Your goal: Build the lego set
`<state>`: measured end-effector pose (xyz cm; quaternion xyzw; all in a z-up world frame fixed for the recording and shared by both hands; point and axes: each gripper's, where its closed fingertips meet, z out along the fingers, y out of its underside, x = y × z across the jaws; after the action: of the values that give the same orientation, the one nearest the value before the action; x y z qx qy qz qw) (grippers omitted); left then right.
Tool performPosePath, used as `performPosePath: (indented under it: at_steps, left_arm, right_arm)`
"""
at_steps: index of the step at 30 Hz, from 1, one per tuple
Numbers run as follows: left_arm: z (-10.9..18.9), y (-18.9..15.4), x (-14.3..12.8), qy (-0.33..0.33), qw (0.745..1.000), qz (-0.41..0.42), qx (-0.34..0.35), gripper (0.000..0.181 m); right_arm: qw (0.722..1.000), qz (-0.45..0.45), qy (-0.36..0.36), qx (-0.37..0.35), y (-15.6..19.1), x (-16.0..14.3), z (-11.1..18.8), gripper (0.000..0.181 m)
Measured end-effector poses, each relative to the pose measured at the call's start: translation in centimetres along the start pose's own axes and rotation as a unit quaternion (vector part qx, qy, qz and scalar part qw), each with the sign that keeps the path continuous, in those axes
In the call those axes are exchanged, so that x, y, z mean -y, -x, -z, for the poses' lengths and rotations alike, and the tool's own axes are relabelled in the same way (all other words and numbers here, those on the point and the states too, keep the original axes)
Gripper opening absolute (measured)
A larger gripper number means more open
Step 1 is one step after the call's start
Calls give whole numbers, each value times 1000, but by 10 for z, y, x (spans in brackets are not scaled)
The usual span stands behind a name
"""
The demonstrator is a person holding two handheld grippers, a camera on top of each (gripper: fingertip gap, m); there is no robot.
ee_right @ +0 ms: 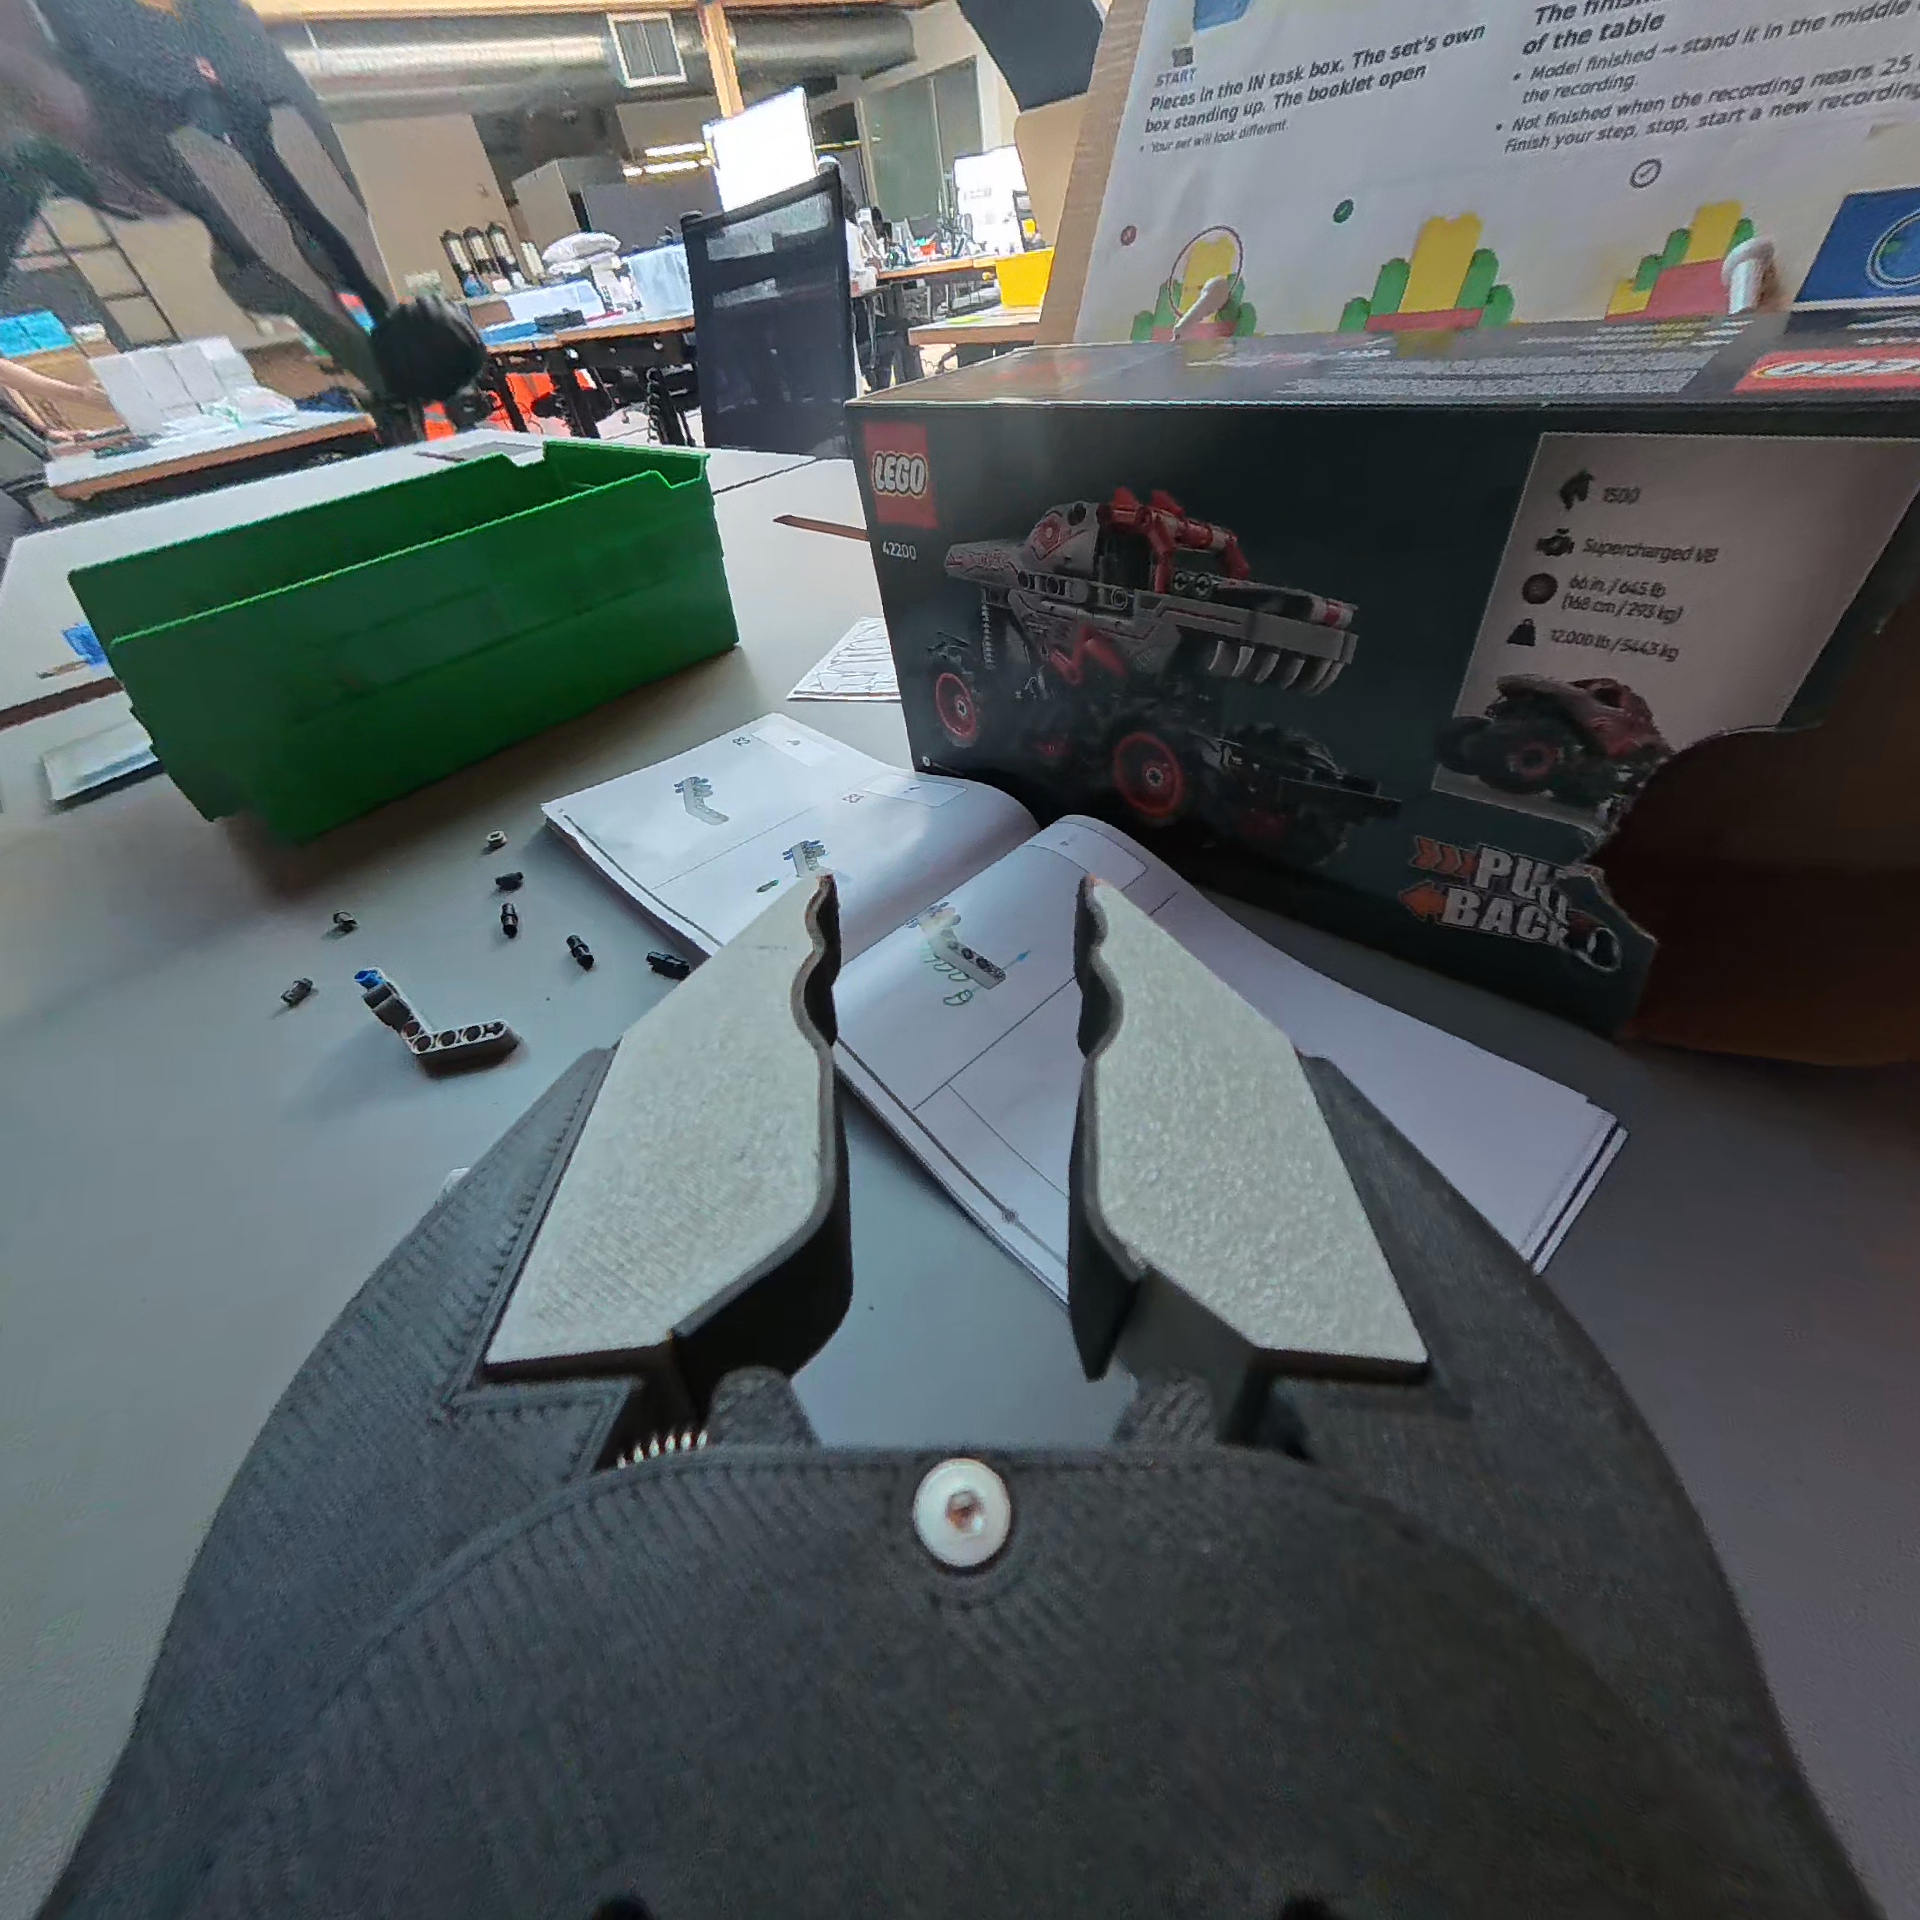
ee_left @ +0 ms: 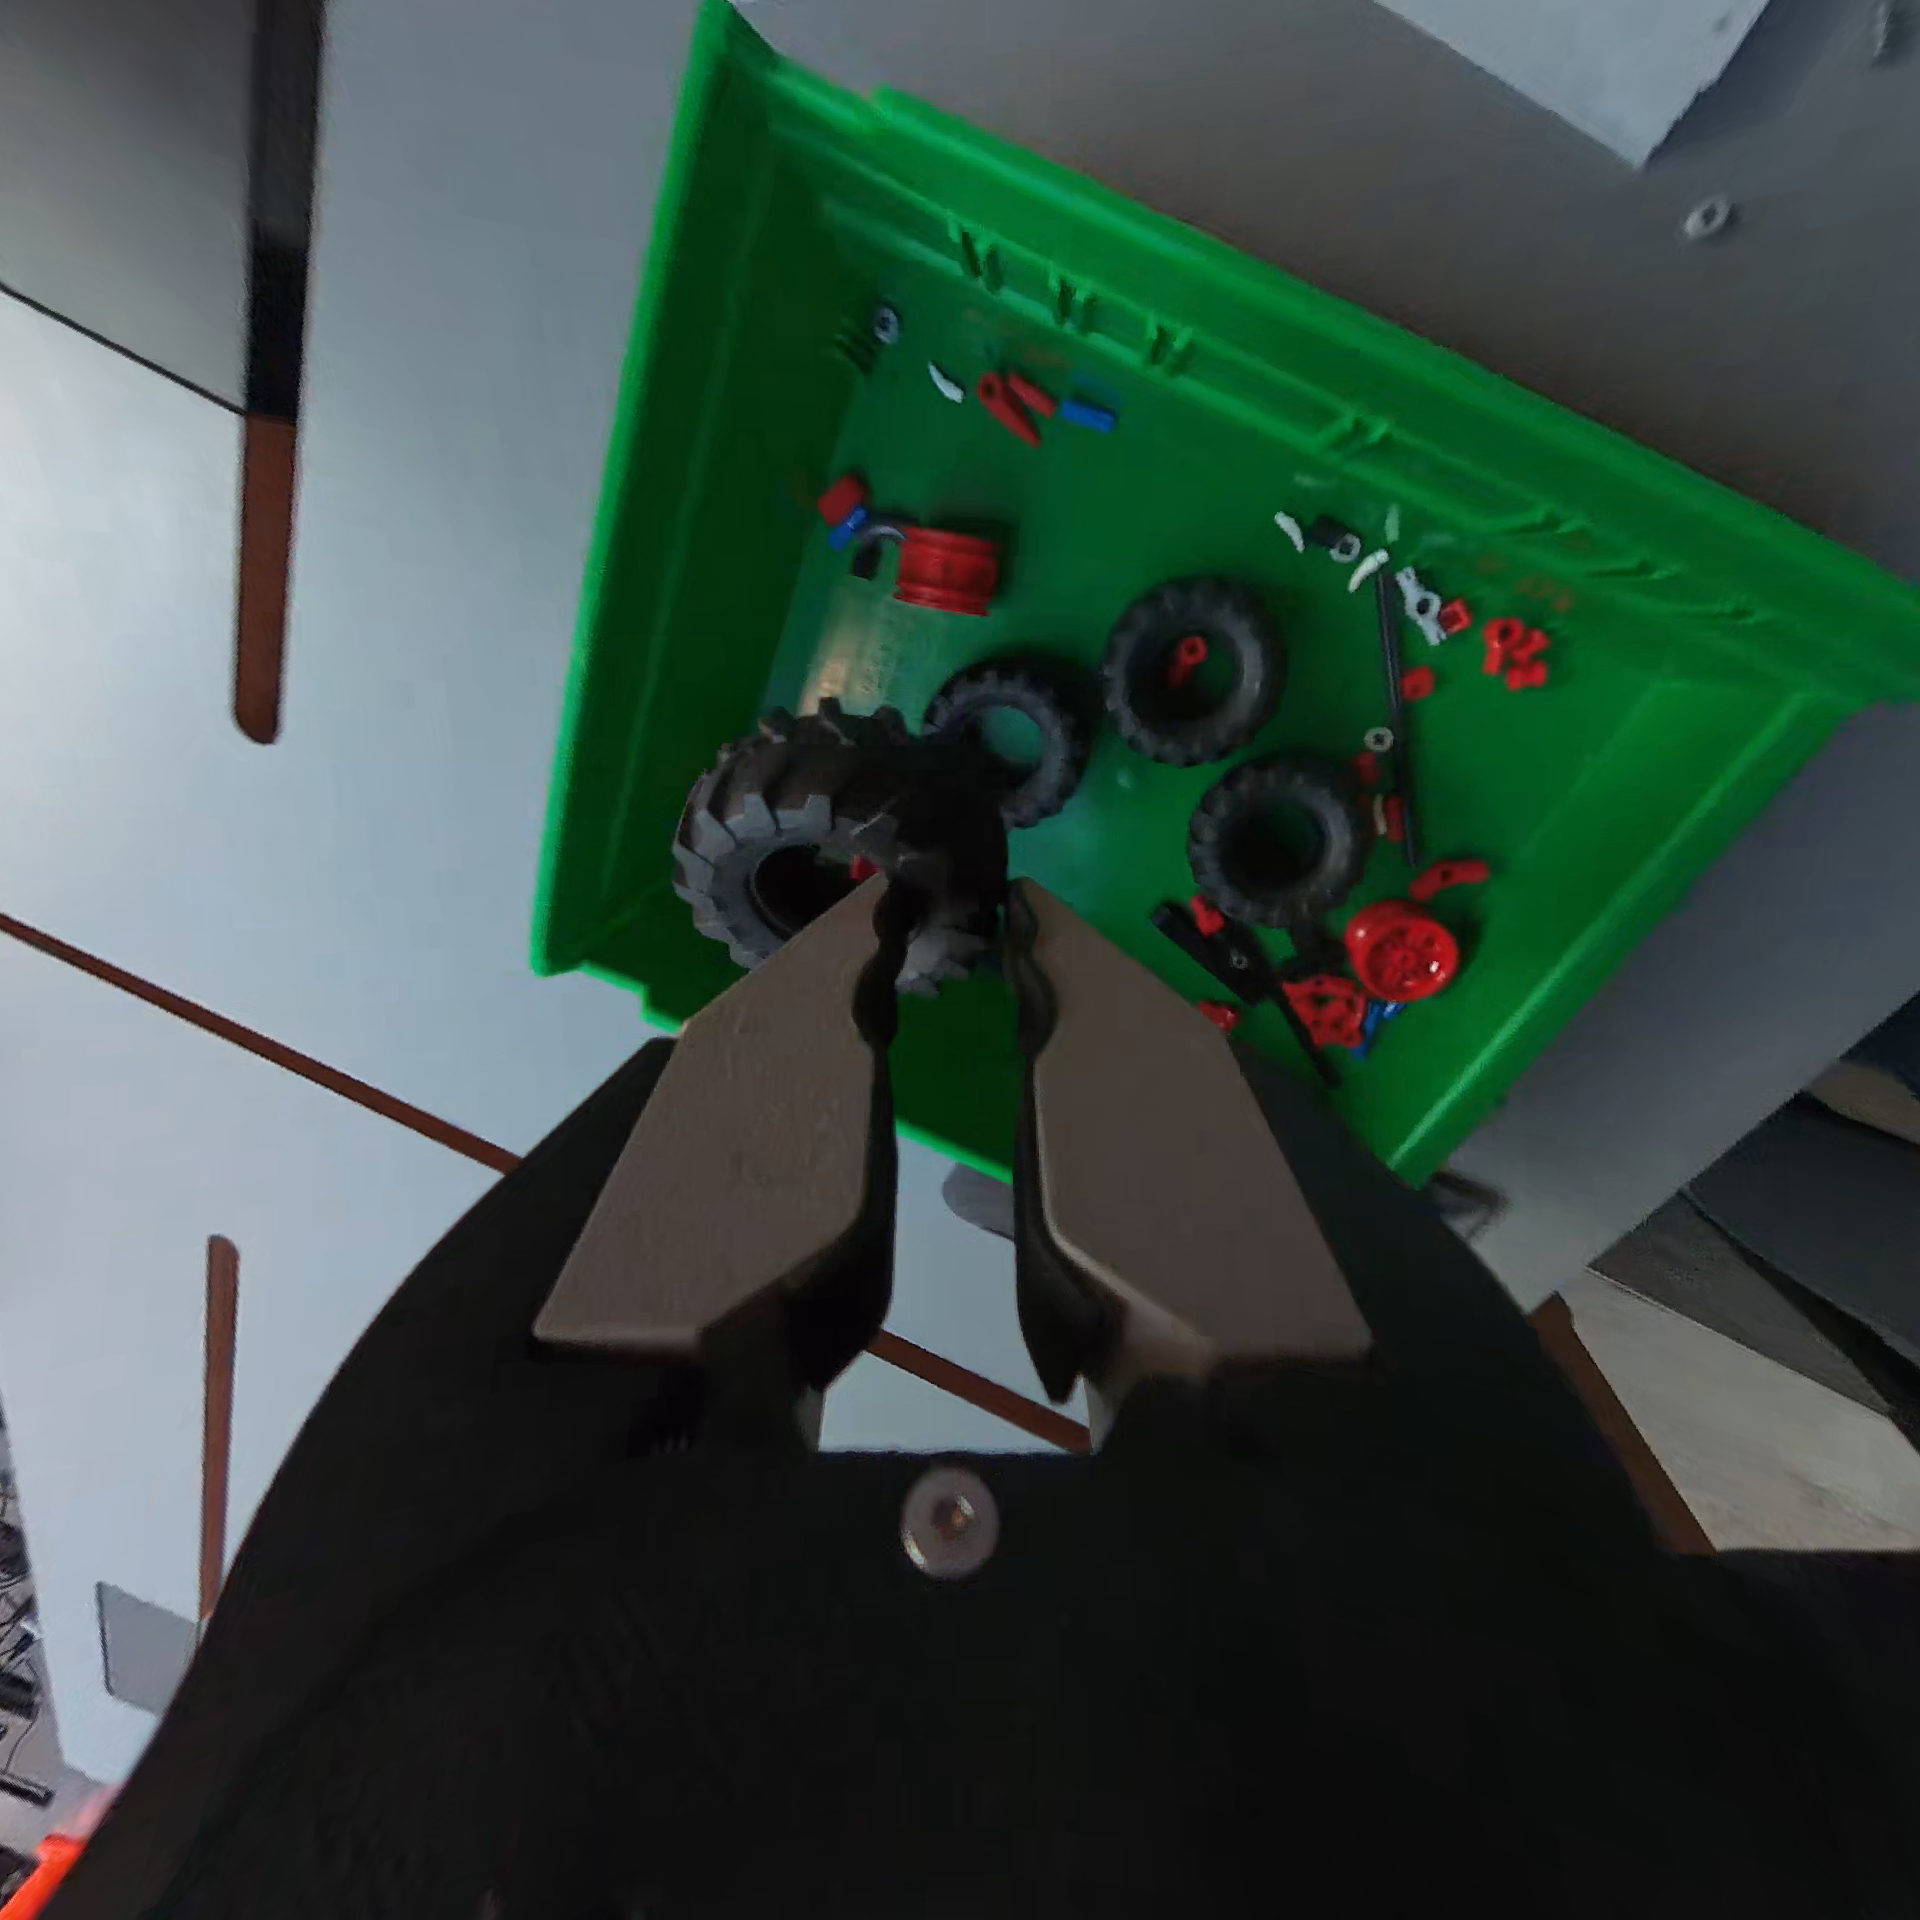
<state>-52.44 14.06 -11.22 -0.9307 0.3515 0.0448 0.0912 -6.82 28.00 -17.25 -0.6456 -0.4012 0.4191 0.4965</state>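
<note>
My left gripper [ee_left: 951, 894] is shut on the wall of a black knobbly tyre [ee_left: 769, 831] and holds it above the green bin [ee_left: 707, 436]. The right wrist view shows that gripper high over the bin [ee_right: 416, 644] with the tyre [ee_right: 426, 348] in it. Three more black tyres [ee_left: 1195, 665] lie in the bin with two red wheel hubs [ee_left: 945, 566] and many small red, blue, white and black pieces. My right gripper [ee_right: 956, 904] is open and empty, low over the open instruction booklet [ee_right: 727, 810].
The set's dark box [ee_right: 1247, 644] stands behind the booklet, with an instruction poster [ee_right: 1455, 156] behind it. A grey L-shaped beam with a blue pin [ee_right: 447, 1034] and several small black pins [ee_right: 509, 916] lie on the grey table in front of the bin. My hands' fingertips stand some 50 cm from each other.
</note>
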Motion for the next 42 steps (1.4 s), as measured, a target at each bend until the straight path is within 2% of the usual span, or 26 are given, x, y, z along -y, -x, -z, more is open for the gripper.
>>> performPosePath:
  at_steps: [1,4,8,9,10,11,12,14,17,19,22,24,26,29,32,34,35,36,39,41,42]
  left_arm:
    - [2,3,5,-9,1000,-1,9,16]
    - [-10,2,11,-4,1000,-8,17,16]
    - [-49,-16,12,19,999,-36,-5,17]
    - [-63,-26,9,34,998,-41,-25,21]
    - [-77,-29,1,60,997,-45,-20,36]
    - [-87,-23,-9,90,995,-52,9,44]
    - [-92,-17,-18,111,991,-61,33,41]
    - [-90,-10,-28,116,990,-71,44,41]
    - [-79,15,-46,132,989,-15,62,42]
    - [-84,12,-62,155,988,17,14,49]
    - [-100,26,-76,194,980,30,40,46]
    - [-104,34,-73,197,977,-4,84,49]
    - [-113,20,-70,199,978,-23,52,48]
    - [-125,24,-72,226,971,-33,65,47]
    - [-136,16,-78,254,967,-26,18,38]
    - [-129,-3,-61,202,977,-13,-63,33]
    - [-119,-1,-50,171,983,5,-74,30]
    - [-107,11,-43,150,987,18,-53,30]
    - [-81,65,-29,102,992,38,71,32]
    - [-89,78,-27,102,988,69,88,29]
    - [-98,81,-34,125,985,79,92,26]
  right_arm:
    - [1000,0,0,0,0,0,0,42]
    - [1000,1,-2,-3,-1,1,2,41]
    - [1000,-1,-4,-6,-3,1,3,41]
    - [1000,-1,-4,-7,-3,1,3,41]
    - [1000,-1,-3,-8,-3,1,3,41]
    - [1000,0,-1,-9,-4,0,3,41]
    - [1000,0,1,-11,-4,-1,2,41]
    - [1000,-1,2,-13,-6,-2,2,40]
    - [1000,-5,6,-17,-8,-3,0,40]
    - [1000,-7,11,-19,-10,-4,-1,40]
    - [1000,-6,13,-22,-10,-5,-1,39]
    - [1000,-4,13,-25,-11,-5,-1,39]
    - [1000,-4,14,-26,-11,-5,-1,39]
    - [1000,-4,13,-23,-10,-5,-1,39]
    - [1000,-7,13,-16,-9,-5,-1,39]
    - [1000,-7,10,-13,-9,-4,-1,39]
    - [1000,-8,9,-12,-8,-4,0,39]
    - [1000,-8,7,-11,-8,-3,0,39]
    - [1000,-9,3,-7,-7,-2,1,39]
    - [1000,-7,5,-3,-4,-2,0,39]
    - [1000,-5,5,-1,-2,-2,0,39]
